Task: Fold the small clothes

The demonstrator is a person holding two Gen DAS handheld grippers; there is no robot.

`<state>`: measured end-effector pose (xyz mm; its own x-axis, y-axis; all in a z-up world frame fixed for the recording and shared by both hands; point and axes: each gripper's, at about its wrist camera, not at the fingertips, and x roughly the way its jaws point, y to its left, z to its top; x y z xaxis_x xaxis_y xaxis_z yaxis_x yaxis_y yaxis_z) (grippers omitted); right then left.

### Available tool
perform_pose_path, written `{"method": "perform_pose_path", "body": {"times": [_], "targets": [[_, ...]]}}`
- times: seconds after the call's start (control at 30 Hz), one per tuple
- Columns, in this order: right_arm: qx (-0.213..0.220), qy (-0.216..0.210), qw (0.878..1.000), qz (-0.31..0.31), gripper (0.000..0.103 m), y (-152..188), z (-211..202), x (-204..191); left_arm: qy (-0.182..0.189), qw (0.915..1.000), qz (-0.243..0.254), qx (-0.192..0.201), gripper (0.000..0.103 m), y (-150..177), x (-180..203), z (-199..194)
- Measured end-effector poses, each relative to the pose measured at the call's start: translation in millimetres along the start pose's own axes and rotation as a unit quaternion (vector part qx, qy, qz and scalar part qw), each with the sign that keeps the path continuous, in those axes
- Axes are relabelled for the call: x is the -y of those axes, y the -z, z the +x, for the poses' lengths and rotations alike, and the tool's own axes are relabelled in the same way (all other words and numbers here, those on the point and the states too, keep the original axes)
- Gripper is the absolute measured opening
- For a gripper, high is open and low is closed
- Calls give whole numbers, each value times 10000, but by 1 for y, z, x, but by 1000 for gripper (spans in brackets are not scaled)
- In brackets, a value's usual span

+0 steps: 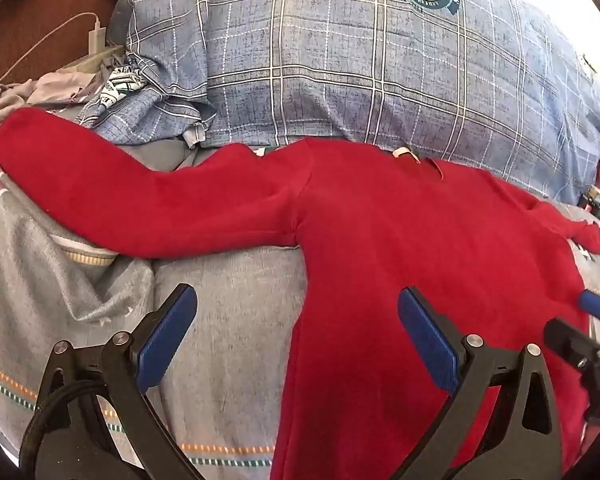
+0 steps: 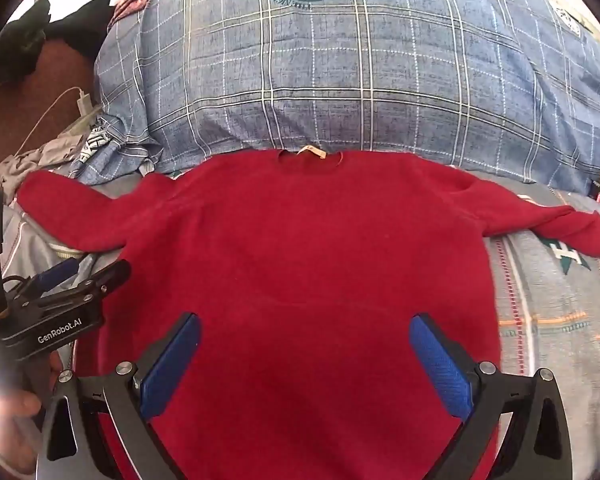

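Nearest me, at the bottom of the left wrist view, my left gripper [image 1: 297, 320] has its blue pads spread wide with nothing between them; it straddles the left side edge of the red sweater [image 1: 400, 248], one pad over grey bedding, the other over red knit. In the right wrist view my right gripper [image 2: 305, 344] is likewise gaping and empty, hanging over the lower middle of the sweater's body. The garment lies flat on the grey bedspread [image 1: 220, 300], hem toward me, neckline with its pale label [image 2: 312, 152] away from me, so the body runs bottom to top of the frame while the sleeves stretch crosswise. The left sleeve [image 1: 120, 192] reaches far into the left of the frame; the right sleeve [image 2: 560, 228] trails off to the right edge. I judge the next move to be folding a sleeve inward, and each gripper is nearer its own side's sleeve, the left one already at the edge below the armpit. Beyond the collar sits the blue plaid pillow [image 2: 360, 80], touching the sweater's shoulders.
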<state>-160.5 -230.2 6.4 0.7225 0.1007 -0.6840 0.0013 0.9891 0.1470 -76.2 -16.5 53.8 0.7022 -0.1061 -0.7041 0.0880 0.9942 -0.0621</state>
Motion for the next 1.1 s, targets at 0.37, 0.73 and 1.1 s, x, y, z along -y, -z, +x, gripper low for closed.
{"method": "perform_pose_path", "body": {"times": [0.37,0.73,1.1], "targets": [[71,103,9997,-208,103,-7,16,-23,-221,9996,147,69,101,-6,6,6],[15,97,9998,-178,103,-4,23,-20,-333,9994,120,68,101,-8,5,10],[-55,131,9997,-193,103,-6,29,-18,-393,9991,102,116,101,-9,3,9]]}}
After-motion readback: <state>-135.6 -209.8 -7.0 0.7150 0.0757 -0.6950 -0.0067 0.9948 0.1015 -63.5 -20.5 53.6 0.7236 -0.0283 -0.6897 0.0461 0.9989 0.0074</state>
